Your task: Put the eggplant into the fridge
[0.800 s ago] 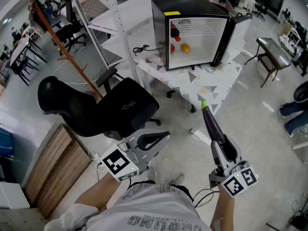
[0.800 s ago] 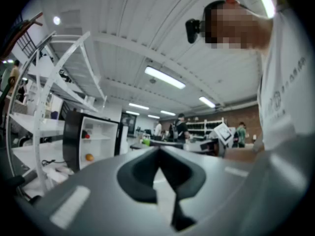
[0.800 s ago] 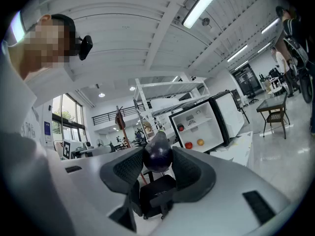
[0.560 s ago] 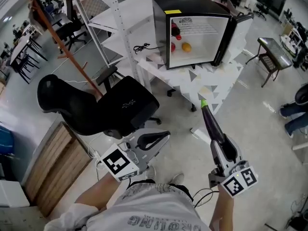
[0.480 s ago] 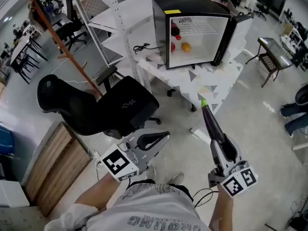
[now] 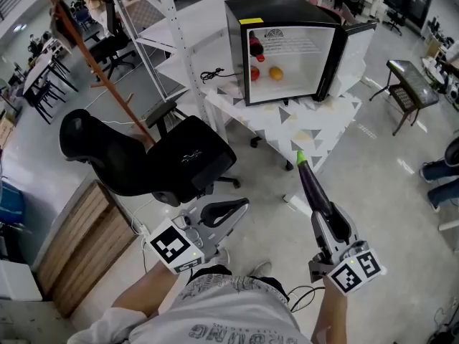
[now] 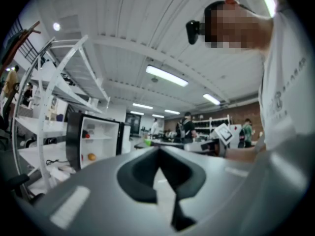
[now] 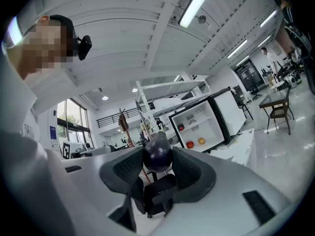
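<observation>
A long dark purple eggplant [image 6: 312, 188] with a green stem end juts forward from my right gripper [image 6: 324, 217], which is shut on its thick end. In the right gripper view the eggplant [image 8: 157, 155] sits pinched between the two black pads. The small black fridge [image 6: 280, 41] stands on a white table [image 6: 315, 124] ahead, with its door [image 6: 356, 45] swung open to the right. The eggplant's tip is short of the table edge. My left gripper [image 6: 228, 211] hangs low at the left with its jaws shut and nothing in them; in its own view the fridge [image 7: 93, 139] shows far off.
Inside the fridge are a red bottle [image 6: 254, 45], a red fruit [image 6: 255, 72] and an orange [image 6: 276, 72]. A black office chair [image 6: 150, 160] stands left of the table, with a white shelf rack [image 6: 154, 27] behind it. A wooden panel [image 6: 72, 246] lies lower left. A bench [image 6: 405, 77] and a person's legs [image 6: 441, 170] are at the right.
The head view has shifted a little. Both grippers keep the same stance, and the eggplant stays in the right one.
</observation>
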Demonstrator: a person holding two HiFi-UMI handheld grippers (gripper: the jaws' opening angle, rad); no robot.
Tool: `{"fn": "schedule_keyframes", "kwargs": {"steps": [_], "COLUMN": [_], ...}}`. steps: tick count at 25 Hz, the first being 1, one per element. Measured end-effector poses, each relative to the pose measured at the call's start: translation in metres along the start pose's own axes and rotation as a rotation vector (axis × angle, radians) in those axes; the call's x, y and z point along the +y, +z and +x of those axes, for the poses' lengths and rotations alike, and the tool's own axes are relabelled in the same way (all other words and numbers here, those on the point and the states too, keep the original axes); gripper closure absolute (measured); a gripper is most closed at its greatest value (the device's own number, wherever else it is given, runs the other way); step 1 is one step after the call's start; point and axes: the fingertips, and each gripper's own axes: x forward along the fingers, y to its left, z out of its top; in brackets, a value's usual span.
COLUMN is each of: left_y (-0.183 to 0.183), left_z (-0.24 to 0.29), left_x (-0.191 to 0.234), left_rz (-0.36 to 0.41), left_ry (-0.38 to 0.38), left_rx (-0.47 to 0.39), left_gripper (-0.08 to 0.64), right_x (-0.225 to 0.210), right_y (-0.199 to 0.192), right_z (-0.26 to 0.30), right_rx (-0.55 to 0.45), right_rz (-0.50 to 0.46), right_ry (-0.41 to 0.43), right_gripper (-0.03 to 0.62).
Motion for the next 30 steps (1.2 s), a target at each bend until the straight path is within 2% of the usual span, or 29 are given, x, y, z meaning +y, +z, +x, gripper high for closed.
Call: {"fn": "schedule_keyframes", "kwargs": {"steps": [9,19,30], "left_y": [-0.009,-0.01,-0.011], "left_z": [0.017,0.047,0.069], "left_x": [-0.035,-0.064,-0.067], "left_rz": [-0.003,0.008,0.012], "left_ry": [0.036,0.028,0.026], "left_rx": [-0.001,-0.014,-0.012], "left_gripper": [0.552,0.552,0.552], "right_x": [-0.021,-0.047,-0.07], "right_y": [0.001,0.004,0.008], "right_z": [-0.032,-0.064,-0.076], "right_rx": [0.015,0.016,0.005], "right_rz": [-0.003,0.003,0.009], "right_ry": [0.036,0.038,0.019], "right_gripper": [0.411,0.411,0.411]}}
